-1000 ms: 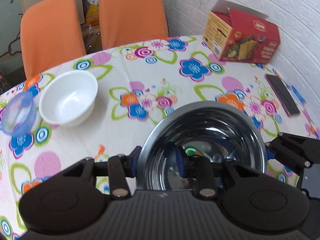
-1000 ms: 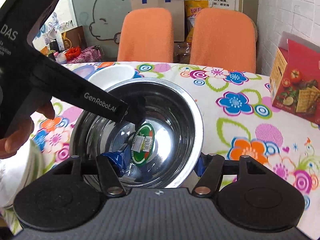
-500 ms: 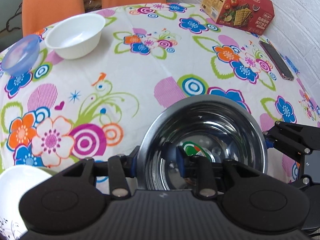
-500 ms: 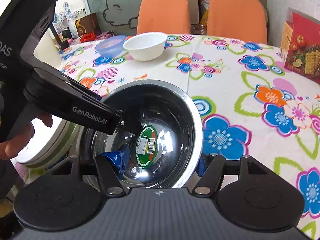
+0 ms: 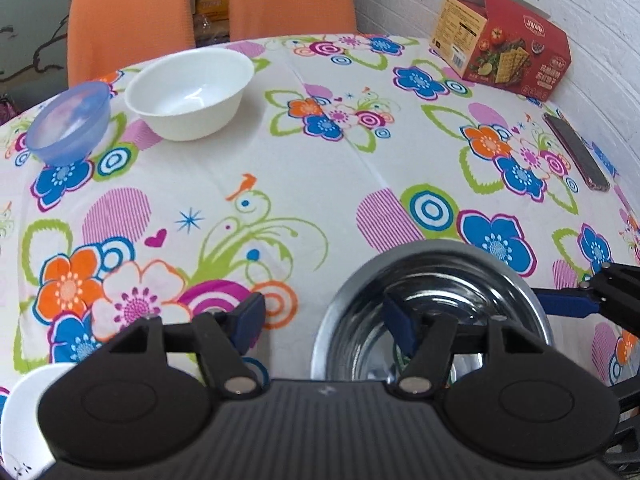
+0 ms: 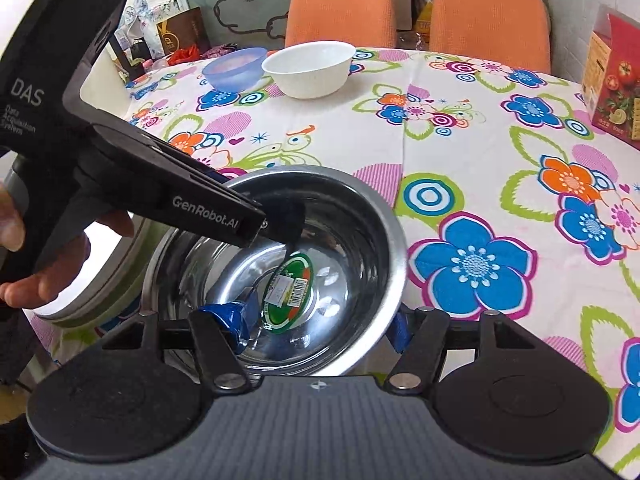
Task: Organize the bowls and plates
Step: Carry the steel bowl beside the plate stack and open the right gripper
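The steel bowl (image 6: pixel 276 268) is set down at the table's near edge, beside a stack of plates (image 6: pixel 100 288); this is the release step; the left gripper (image 5: pixel 324 320) has just been opening, its jaws now apart astride the left rim without pressing; the right gripper (image 6: pixel 316 324) is clamped on the near rim; next, that grip is to be let go and the white bowl (image 5: pixel 188 92) fetched

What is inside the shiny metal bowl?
In the steel bowl you can see a green round sticker with a barcode at the bottom, plus one blue-taped finger of the right gripper. That finger hides part of the bottom.
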A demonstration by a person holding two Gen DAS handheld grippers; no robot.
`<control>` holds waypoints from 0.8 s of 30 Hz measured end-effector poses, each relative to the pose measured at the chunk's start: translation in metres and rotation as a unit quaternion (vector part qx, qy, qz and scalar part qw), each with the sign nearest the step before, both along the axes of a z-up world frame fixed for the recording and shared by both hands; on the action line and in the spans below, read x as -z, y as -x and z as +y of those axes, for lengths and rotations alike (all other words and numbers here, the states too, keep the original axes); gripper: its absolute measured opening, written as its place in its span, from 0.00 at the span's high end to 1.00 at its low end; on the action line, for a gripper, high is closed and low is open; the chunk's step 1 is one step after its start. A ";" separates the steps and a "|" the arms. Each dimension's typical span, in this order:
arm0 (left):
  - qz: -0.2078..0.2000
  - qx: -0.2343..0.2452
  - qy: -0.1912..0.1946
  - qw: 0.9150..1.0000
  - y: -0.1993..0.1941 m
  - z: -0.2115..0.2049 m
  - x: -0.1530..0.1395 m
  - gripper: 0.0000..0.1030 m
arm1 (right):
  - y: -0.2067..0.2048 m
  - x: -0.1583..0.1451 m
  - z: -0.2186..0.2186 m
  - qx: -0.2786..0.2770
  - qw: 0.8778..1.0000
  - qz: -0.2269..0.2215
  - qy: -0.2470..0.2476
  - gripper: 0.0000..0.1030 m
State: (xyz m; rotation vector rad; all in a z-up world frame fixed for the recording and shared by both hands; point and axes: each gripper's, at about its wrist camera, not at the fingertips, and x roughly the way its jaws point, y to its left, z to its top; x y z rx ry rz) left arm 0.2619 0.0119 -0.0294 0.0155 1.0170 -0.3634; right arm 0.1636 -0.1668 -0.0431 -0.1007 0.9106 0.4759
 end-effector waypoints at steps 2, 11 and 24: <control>0.011 -0.015 0.031 0.999 -0.005 0.011 -0.003 0.35 | 0.004 -0.008 -0.006 0.014 1.000 -0.023 0.012 0.50; -0.037 -0.048 0.057 0.997 0.002 0.054 -0.044 0.35 | 0.004 -0.035 -0.007 0.016 0.997 -0.070 0.020 0.49; -0.039 -0.072 0.053 0.995 0.000 0.091 -0.041 0.34 | -0.026 0.008 0.001 0.015 0.997 -0.016 0.068 0.49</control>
